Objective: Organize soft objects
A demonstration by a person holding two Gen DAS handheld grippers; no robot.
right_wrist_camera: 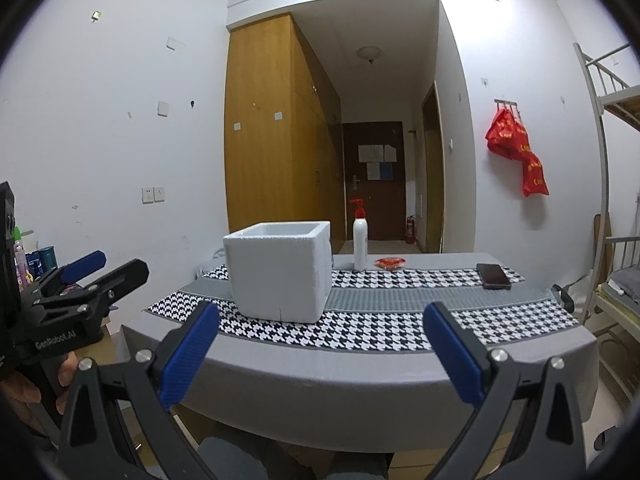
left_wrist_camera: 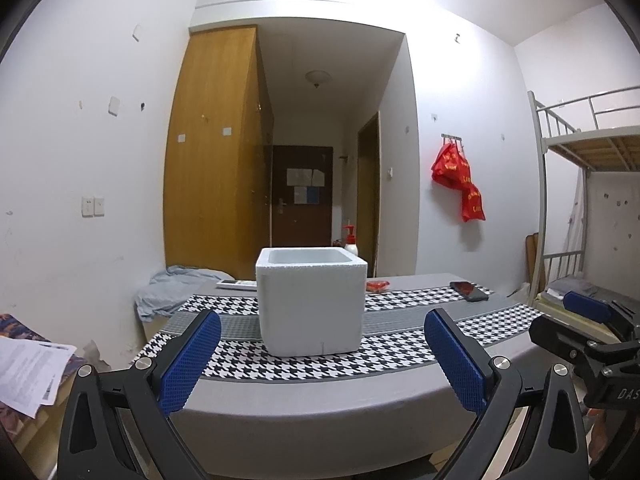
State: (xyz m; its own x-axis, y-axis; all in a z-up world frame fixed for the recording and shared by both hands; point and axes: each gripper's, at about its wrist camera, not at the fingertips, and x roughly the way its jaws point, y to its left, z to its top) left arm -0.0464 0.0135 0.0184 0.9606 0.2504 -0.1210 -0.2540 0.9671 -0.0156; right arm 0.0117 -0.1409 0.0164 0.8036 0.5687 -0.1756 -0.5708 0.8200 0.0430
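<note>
While both grippers hover before the table (left_wrist_camera: 320, 392), jaws wide and empty, the foam box (left_wrist_camera: 311, 304) sits dead ahead of the left gripper (left_wrist_camera: 322, 360), left of the right gripper (right_wrist_camera: 320, 354).

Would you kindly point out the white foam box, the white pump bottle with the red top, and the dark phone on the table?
White square foam box (right_wrist_camera: 280, 276): right wrist view, on its front wall.
White pump bottle with red top (right_wrist_camera: 360, 244): right wrist view, on its white body.
Dark flat phone (right_wrist_camera: 493, 275): right wrist view, on its screen.
</note>
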